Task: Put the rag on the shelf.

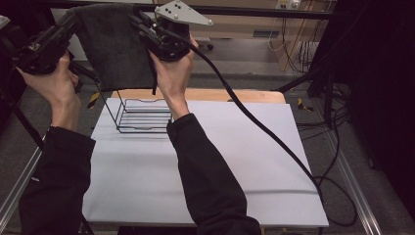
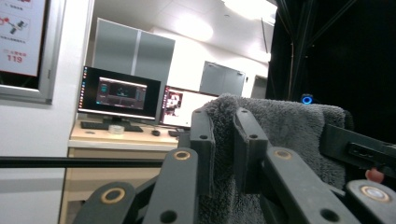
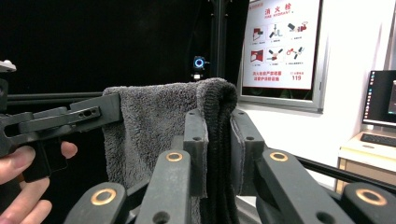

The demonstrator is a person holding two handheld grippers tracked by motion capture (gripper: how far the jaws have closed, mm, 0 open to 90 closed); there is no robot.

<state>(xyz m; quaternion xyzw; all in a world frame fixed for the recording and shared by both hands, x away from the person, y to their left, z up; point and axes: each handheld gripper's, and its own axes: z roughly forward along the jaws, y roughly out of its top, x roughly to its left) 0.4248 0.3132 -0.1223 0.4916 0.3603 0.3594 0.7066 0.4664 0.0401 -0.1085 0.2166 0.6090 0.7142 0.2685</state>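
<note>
You've got the dark grey towel (image 1: pixel 117 46) up in the air at the upper left of the high view, stretched between both grippers and hanging down as a flat sheet. Your left gripper (image 1: pixel 73 20) has one top corner, at the far upper left of the frame; in the left gripper view (image 2: pixel 224 140) its jaws are pinched narrow on a fold of the fluffy cloth, at centre frame. Your right gripper (image 1: pixel 139 22) has the other top corner, just left of the grey three-cornered plate (image 1: pixel 183 13); in the right gripper view (image 3: pixel 217 140) the jaws are clamped tight on the towel's doubled edge, the cloth spreading off to the left of that frame toward your other hand (image 3: pixel 23 177). Below the towel in the high view, the black wire rack (image 1: pixel 142 116) sits on the white sheet (image 1: pixel 205 161) covering the table, at centre left. The towel's lower edge hangs just above the rack's far side.
</note>
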